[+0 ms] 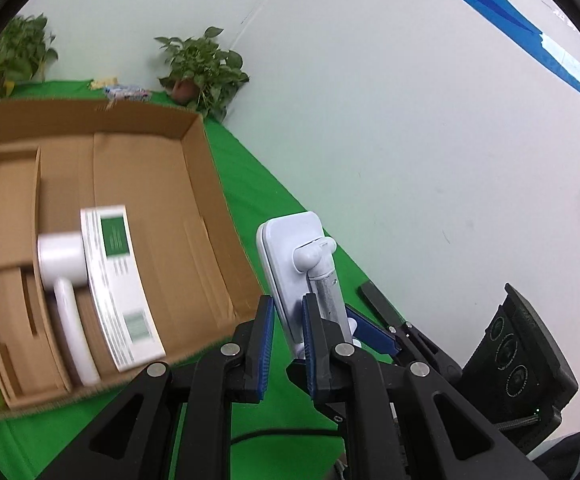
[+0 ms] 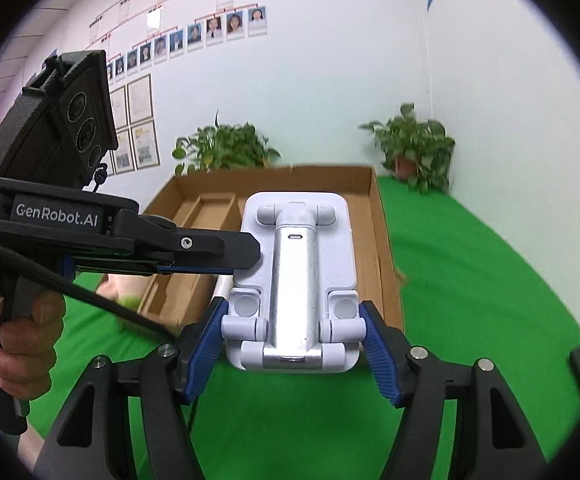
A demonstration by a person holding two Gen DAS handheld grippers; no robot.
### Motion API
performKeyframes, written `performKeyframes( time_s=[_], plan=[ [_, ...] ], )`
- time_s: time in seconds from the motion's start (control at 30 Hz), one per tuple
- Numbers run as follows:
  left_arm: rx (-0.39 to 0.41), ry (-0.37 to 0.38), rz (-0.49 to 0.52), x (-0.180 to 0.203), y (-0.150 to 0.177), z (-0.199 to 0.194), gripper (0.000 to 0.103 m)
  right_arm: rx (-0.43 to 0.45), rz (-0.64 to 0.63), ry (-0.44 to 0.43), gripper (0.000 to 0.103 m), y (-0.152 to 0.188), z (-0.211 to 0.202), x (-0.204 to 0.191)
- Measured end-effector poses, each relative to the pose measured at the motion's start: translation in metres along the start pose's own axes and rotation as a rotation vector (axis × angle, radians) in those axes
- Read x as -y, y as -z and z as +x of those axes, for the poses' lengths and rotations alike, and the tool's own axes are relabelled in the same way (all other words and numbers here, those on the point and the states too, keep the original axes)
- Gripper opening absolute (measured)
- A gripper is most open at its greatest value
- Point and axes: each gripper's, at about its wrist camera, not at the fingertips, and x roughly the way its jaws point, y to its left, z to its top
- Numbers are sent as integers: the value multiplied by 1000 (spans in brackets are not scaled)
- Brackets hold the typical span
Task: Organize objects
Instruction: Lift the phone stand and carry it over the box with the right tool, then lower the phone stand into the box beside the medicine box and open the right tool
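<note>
A white folding phone stand [image 2: 295, 280] with a silver arm is held in the air over the green table. My right gripper [image 2: 293, 336] is shut on its lower sides. My left gripper [image 1: 286, 340] comes in from the left and is shut on the edge of the stand's plate [image 1: 290, 256]; it also shows in the right wrist view [image 2: 226, 260]. The open cardboard box [image 1: 194, 184] lies behind and to the left. In it lie a white box with a green label [image 1: 118, 284] and a white handheld device [image 1: 66, 288].
Potted plants [image 1: 202, 68] [image 2: 414, 144] stand at the back of the green cloth [image 2: 470, 280]. White walls close in behind and to the right. Small packets [image 1: 126, 92] lie behind the box. A pale object [image 2: 122, 288] lies left of the box.
</note>
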Motion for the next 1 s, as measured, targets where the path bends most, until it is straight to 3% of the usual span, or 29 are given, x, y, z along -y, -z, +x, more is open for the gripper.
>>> performKeyframes(
  time_s=[0.17, 0.33, 0.67, 1.0],
  plan=[
    [-46, -20, -37, -25, -52, 10, 11, -27, -7, -11, 65, -32, 37, 18],
    [-95, -84, -103, -67, -79, 51, 11, -134, 29, -44, 65, -48, 90, 38],
    [-214, -175, -168, -125, -57, 128, 11, -325, 113, -98, 65, -12, 143, 55],
    [-283, -243, -201, -149, -47, 160, 11, -460, 159, -122, 65, 14, 175, 61]
  ],
)
